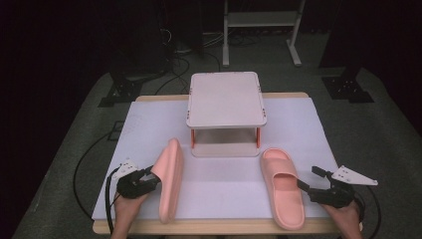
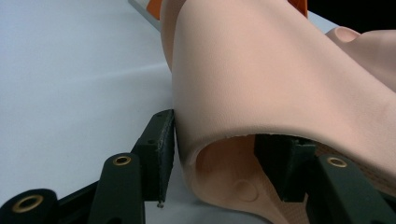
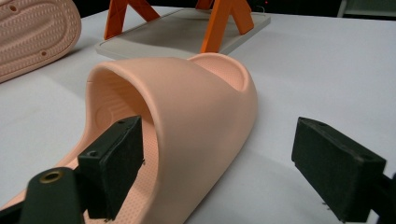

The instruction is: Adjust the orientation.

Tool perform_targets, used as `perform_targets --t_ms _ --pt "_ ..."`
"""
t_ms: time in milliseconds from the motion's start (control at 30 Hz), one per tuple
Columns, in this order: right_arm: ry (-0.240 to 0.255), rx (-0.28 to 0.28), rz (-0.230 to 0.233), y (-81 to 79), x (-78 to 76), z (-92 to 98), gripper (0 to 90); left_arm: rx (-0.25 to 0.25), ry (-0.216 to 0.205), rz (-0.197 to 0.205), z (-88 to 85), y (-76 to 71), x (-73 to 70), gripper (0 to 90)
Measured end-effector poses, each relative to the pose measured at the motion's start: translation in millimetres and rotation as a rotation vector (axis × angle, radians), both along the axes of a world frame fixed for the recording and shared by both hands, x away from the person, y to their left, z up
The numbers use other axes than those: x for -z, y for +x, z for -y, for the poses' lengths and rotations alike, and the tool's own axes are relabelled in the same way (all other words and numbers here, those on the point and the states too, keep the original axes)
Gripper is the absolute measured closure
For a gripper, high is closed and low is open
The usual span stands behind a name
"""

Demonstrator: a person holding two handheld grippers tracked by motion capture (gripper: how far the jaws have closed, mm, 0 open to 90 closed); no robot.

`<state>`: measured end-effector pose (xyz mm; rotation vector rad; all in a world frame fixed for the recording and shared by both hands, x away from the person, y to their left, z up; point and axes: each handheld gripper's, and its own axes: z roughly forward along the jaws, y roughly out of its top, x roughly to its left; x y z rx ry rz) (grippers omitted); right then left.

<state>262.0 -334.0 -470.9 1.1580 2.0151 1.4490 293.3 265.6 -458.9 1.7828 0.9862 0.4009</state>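
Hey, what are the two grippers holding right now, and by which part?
The left gripper clamps the left slipper by its strap, one jaw outside it, one inside. The right gripper holds nothing: its jaws stand open around the right slipper's strap.

table brightly lit, surroundings dark; soft shadows, close-ups slightly blurred.

Our right tool (image 3: 219,168) has its black jaws spread wide around the strap of a soft pink foam slipper (image 3: 187,121): one jaw sits inside the strap opening, the other stands clear on the white tabletop (image 3: 327,70). Beyond, we see a flat grey shelf base with orange legs (image 3: 182,32) and another pink slipper's dimpled sole (image 3: 35,30).
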Motion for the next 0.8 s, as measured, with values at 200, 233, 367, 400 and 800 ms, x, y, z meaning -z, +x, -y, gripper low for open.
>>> perform_targets --t_ms 200,233,367,400,800 --pt "-0.004 -0.002 -0.001 0.5 0.3 -0.4 16.3 0.02 -0.003 0.028 4.5 -1.8 -2.7 46.9" --pt "-0.004 -0.003 -0.002 0.6 0.3 -0.6 16.3 0.02 -0.008 0.03 5.9 -2.3 -2.8 47.0" --pt "-0.006 -0.006 -0.003 0.6 0.4 -1.7 16.3 0.026 -0.005 0.042 9.1 -3.3 -4.2 47.2" --pt "-0.006 -0.006 -0.002 0.6 0.4 -1.8 16.3 0.028 -0.006 0.046 10.2 -3.6 -4.5 47.3" --pt "-0.01 -0.009 -0.004 0.5 0.4 -2.5 16.3 0.078 0.006 0.053 27.9 -2.6 -3.9 47.0"
